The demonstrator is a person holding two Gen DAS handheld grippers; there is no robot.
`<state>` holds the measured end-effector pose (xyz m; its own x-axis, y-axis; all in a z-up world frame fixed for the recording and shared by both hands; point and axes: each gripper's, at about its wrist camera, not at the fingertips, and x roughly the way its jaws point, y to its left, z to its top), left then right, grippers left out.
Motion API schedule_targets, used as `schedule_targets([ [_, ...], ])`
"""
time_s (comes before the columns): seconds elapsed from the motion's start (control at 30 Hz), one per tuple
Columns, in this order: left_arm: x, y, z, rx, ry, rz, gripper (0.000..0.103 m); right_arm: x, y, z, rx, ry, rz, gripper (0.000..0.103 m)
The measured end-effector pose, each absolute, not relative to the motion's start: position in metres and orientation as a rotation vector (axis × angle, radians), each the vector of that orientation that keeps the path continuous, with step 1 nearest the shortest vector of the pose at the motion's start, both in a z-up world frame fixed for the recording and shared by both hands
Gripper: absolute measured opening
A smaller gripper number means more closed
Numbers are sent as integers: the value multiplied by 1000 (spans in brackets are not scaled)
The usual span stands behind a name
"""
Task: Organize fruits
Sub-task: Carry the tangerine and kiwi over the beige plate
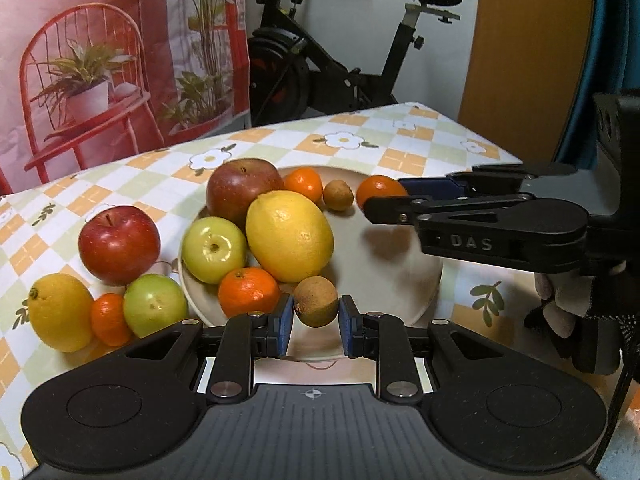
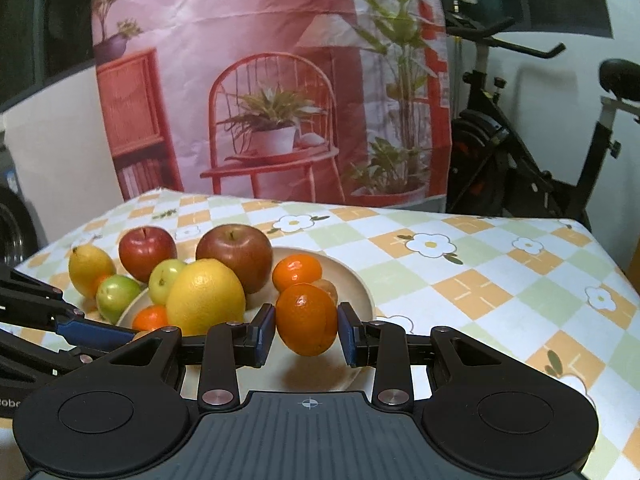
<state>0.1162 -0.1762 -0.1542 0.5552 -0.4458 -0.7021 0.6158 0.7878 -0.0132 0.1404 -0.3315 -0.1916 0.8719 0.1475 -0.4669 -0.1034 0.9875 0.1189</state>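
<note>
Both grippers are loaded over the plate (image 1: pixel 400 280): the left gripper (image 1: pixel 316 320) pinches a small brown fruit (image 1: pixel 316 300) at its six o'clock rim, and the right gripper (image 2: pixel 306 330) clamps a mandarin (image 2: pixel 306 318) at three o'clock. On the plate sit an apple, a lemon, a green apple, two mandarins and another brown fruit. On the table (image 1: pixel 400 148), at nine o'clock, a red apple (image 1: pixel 119 244), a second lemon (image 1: pixel 60 312), a mandarin and a green fruit still wait. I'd call it past halfway.
</note>
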Motion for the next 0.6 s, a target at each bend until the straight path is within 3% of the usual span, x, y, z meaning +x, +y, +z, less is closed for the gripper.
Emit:
schedule_targets([
  [0.6, 121, -174, -160, 259, 778, -616, 26, 159, -326, -202, 43, 551, 92, 31],
])
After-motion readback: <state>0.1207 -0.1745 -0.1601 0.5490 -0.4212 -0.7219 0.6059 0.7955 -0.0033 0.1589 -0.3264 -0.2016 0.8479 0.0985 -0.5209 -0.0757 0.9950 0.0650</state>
